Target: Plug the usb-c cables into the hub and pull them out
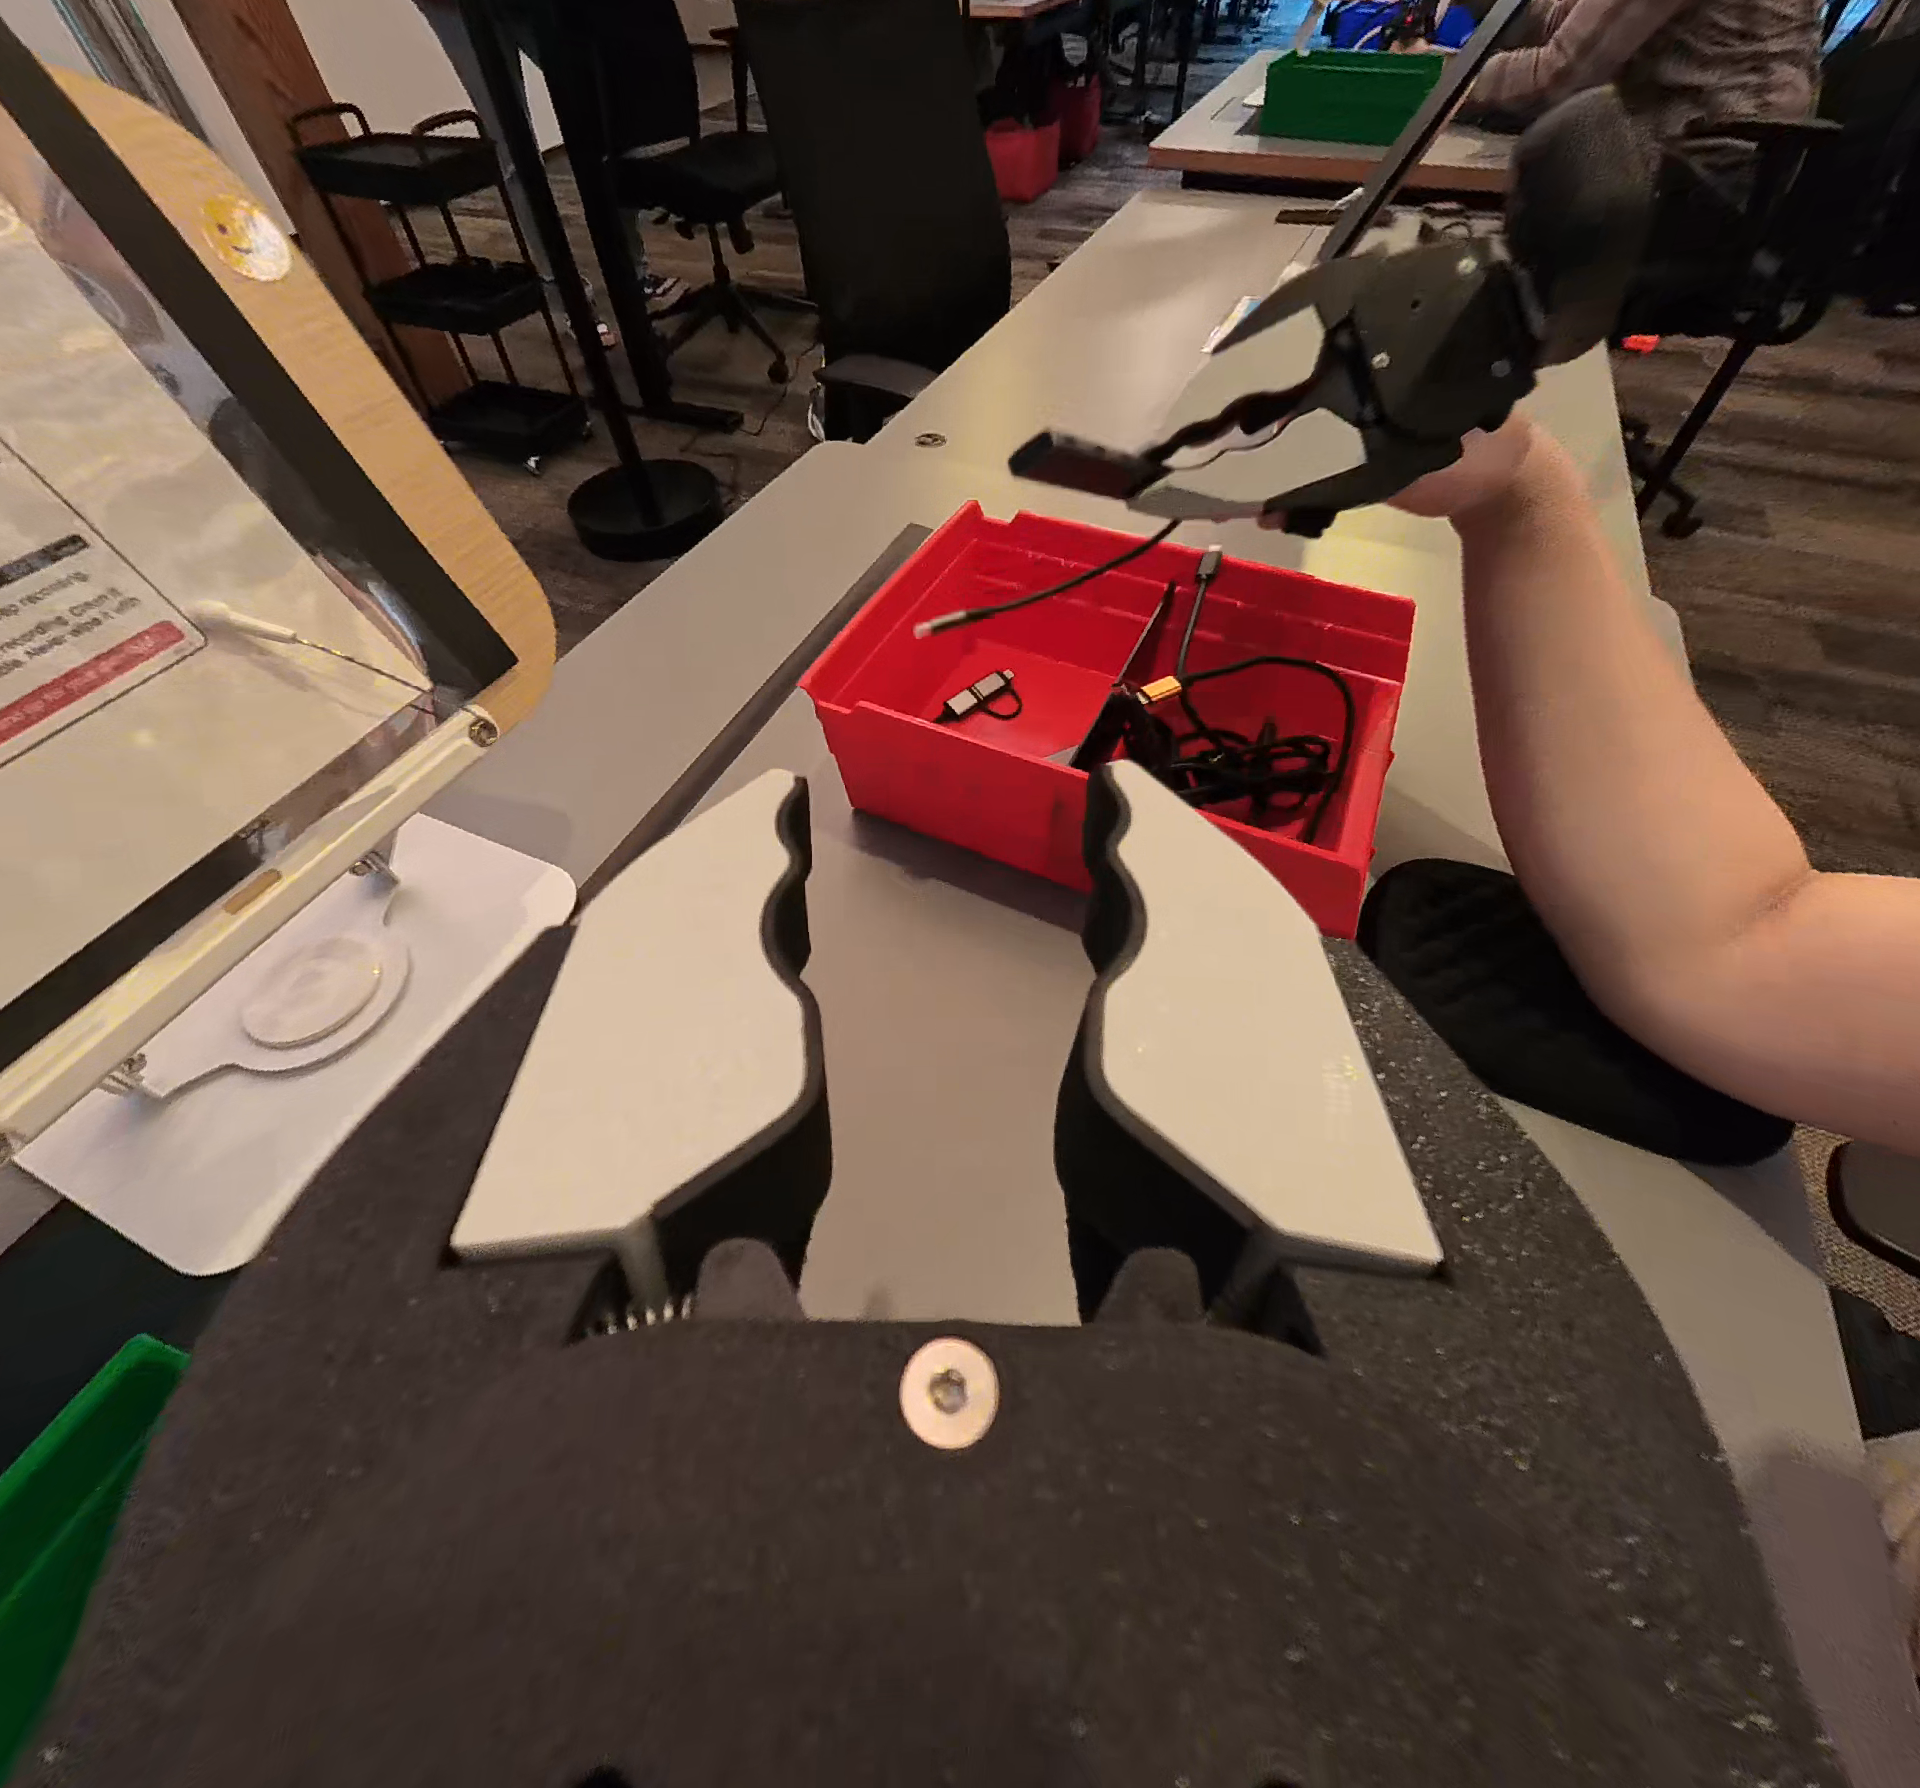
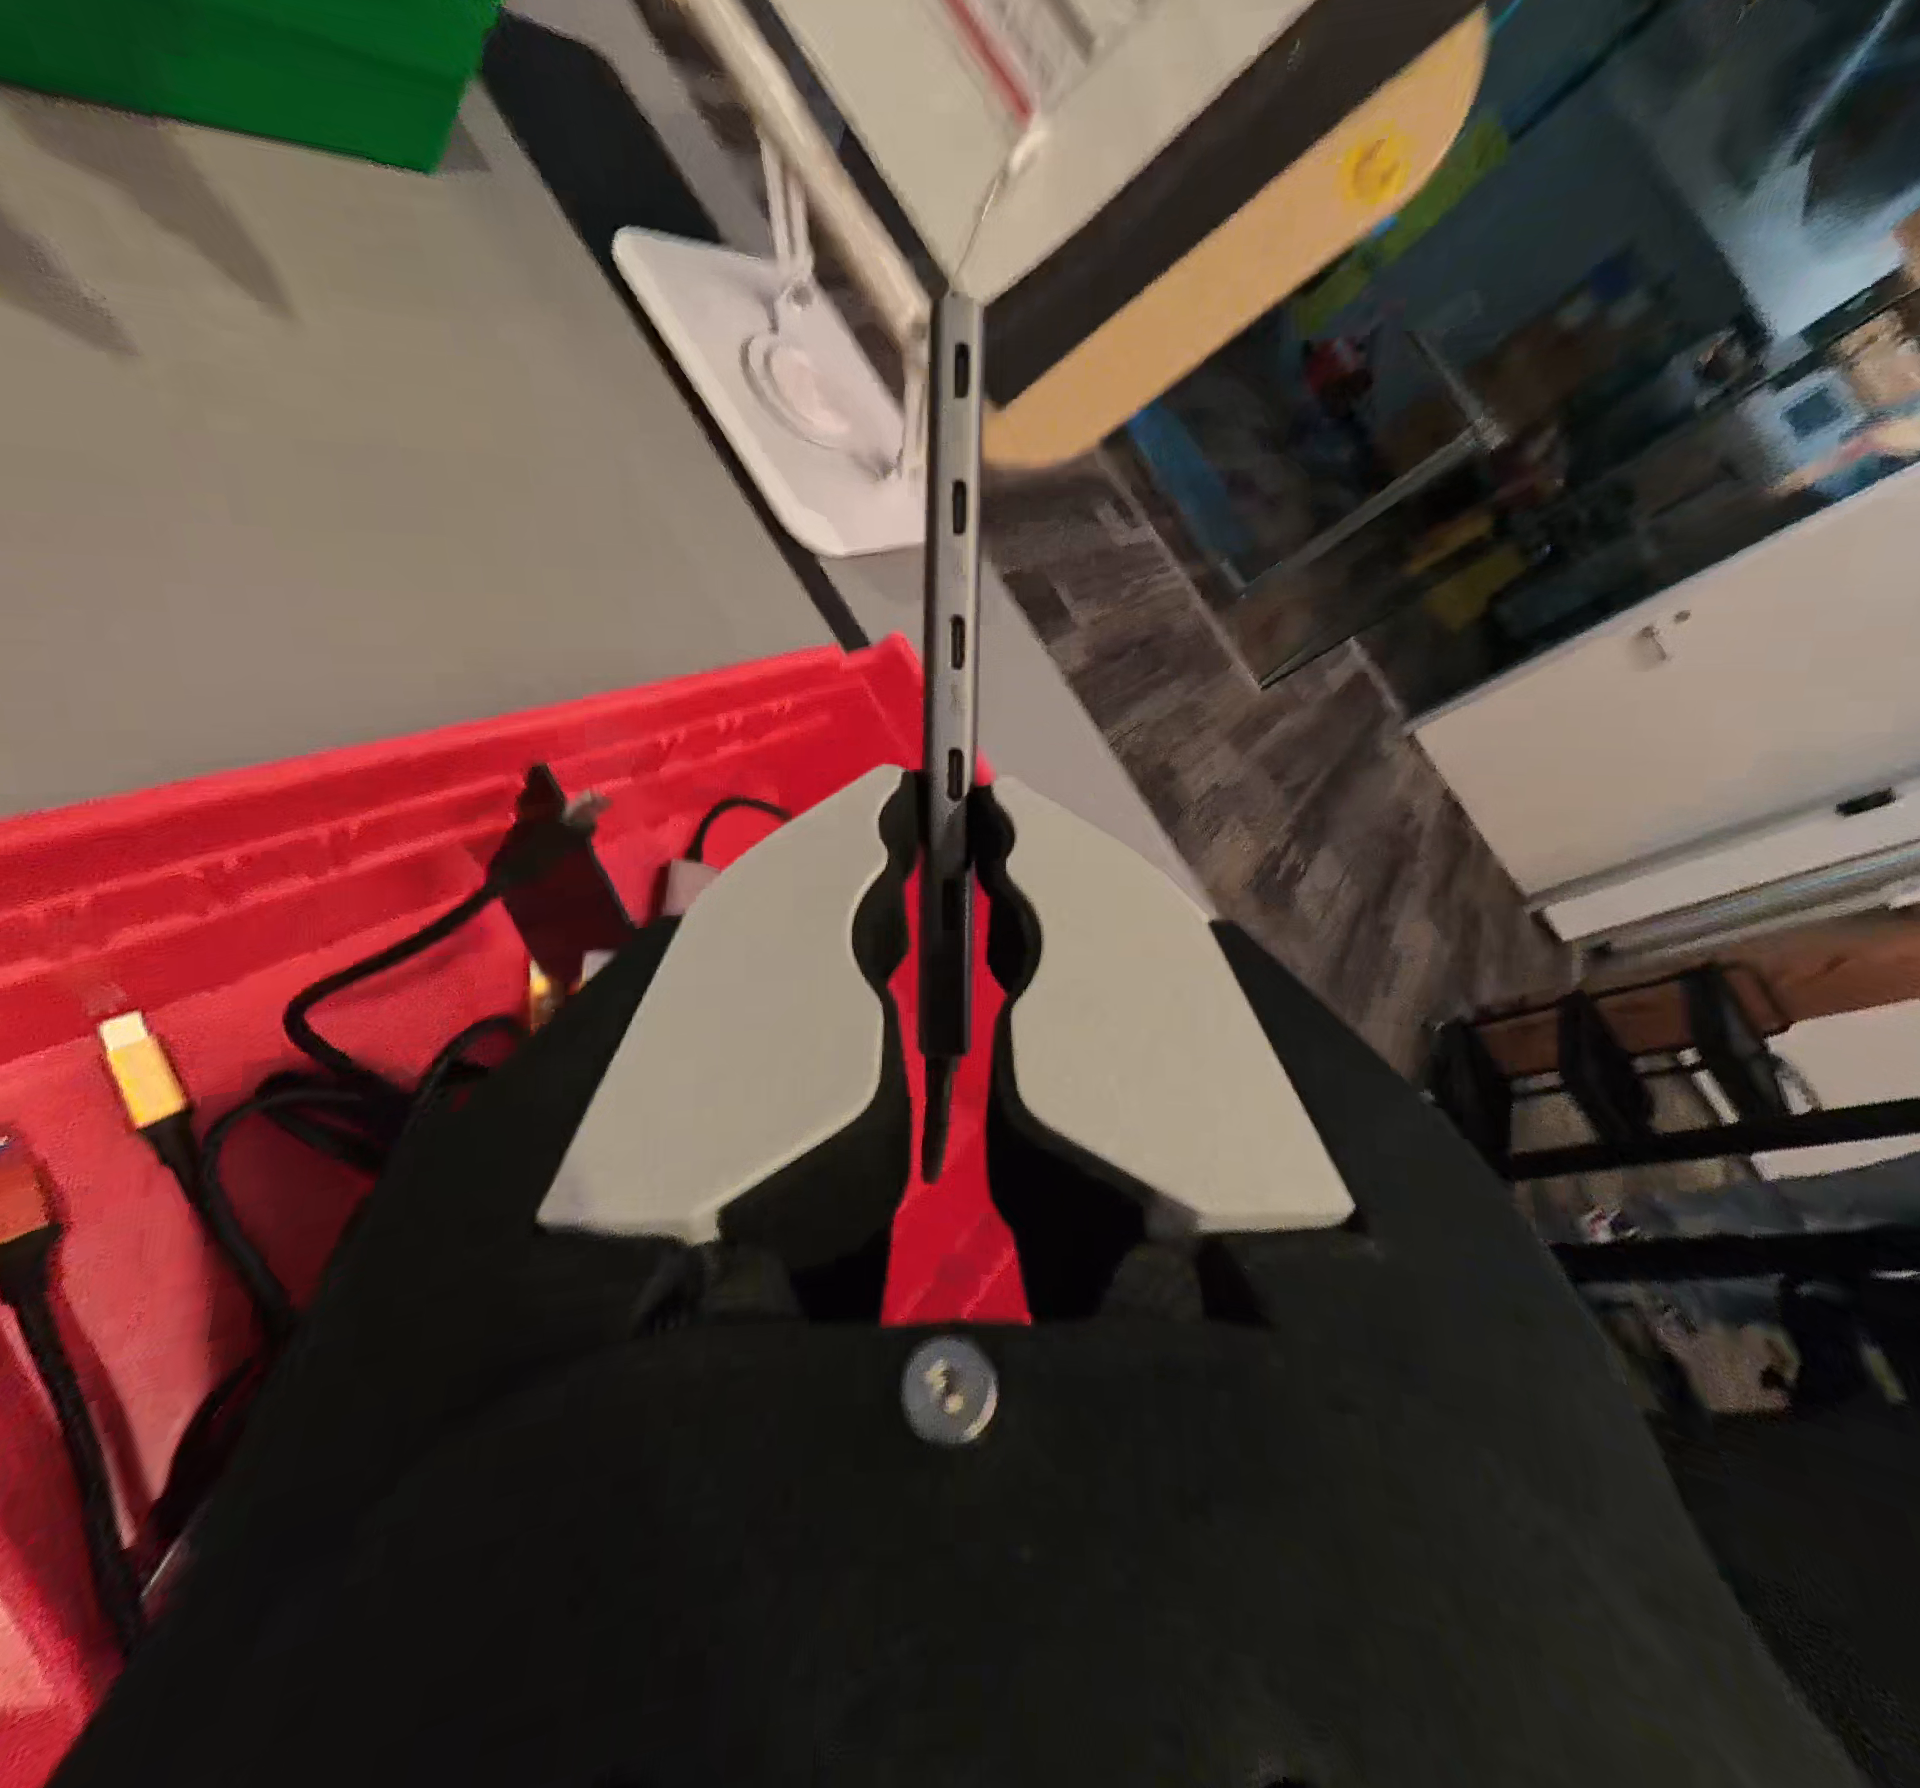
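Note:
My right gripper (image 2: 945, 803) is shut on a slim grey hub (image 2: 958, 554), which sticks out forward past the fingertips with its row of ports showing. In the left wrist view that gripper (image 1: 1164, 481) holds the hub (image 1: 1075, 469) in the air above the red bin (image 1: 1081, 803); the hub's own short cable (image 1: 1049, 590) hangs down over the bin. Black usb-c cables (image 1: 1257, 730) lie tangled in the bin, also in the right wrist view (image 2: 343, 1042). My left gripper (image 1: 945, 824) is open and empty, low over the grey table just before the bin.
A small black adapter (image 1: 979, 696) lies in the bin's left compartment. A clear sign stand on a white base (image 1: 312, 990) stands at left. A green bin (image 1: 62, 1499) sits at the near left edge. A person's forearm (image 1: 1621, 803) rests on a black pad (image 1: 1527, 1011). One gripper's finger ends stand about 25 cm off the other's.

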Tool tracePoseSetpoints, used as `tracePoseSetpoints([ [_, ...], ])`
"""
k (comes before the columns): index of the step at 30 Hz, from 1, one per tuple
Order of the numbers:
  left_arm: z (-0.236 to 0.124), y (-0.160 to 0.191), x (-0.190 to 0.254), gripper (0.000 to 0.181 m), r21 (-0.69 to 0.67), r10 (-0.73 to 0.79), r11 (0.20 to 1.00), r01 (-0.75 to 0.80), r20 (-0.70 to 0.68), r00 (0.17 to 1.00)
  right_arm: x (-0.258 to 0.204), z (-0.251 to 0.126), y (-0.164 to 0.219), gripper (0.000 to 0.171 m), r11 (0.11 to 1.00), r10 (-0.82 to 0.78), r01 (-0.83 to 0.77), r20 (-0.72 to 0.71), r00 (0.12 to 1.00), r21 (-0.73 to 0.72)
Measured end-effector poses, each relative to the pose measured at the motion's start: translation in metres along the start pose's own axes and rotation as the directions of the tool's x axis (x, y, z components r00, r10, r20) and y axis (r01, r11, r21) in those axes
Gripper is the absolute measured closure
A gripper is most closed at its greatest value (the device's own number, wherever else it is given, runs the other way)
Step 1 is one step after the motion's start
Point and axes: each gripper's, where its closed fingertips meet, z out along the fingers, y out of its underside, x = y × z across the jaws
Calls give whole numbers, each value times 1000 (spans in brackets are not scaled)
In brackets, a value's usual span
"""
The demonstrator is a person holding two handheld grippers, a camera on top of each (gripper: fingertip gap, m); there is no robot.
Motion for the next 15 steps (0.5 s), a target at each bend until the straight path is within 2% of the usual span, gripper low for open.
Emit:
tracePoseSetpoints([
  [4,-1,3,-4,133,-16,5,1000,-5,16,1000,-18,30,49,160,983,83,-62,119,989,-171],
  [7,0,5,-4,133,-31,11,999,-11,18,1000,-32,55,89,160,936,135,-72,162,978,-345],
  [9,0,7,-5,134,-43,10,999,-9,21,1000,-34,67,103,159,906,186,-113,145,972,-408],
  [12,-2,12,-6,141,-77,-16,997,17,10,1000,-32,62,85,154,925,258,-199,153,954,-323],
  [15,-13,14,-18,135,-81,-62,995,66,52,997,0,30,59,140,937,305,-294,33,952,-187],
])
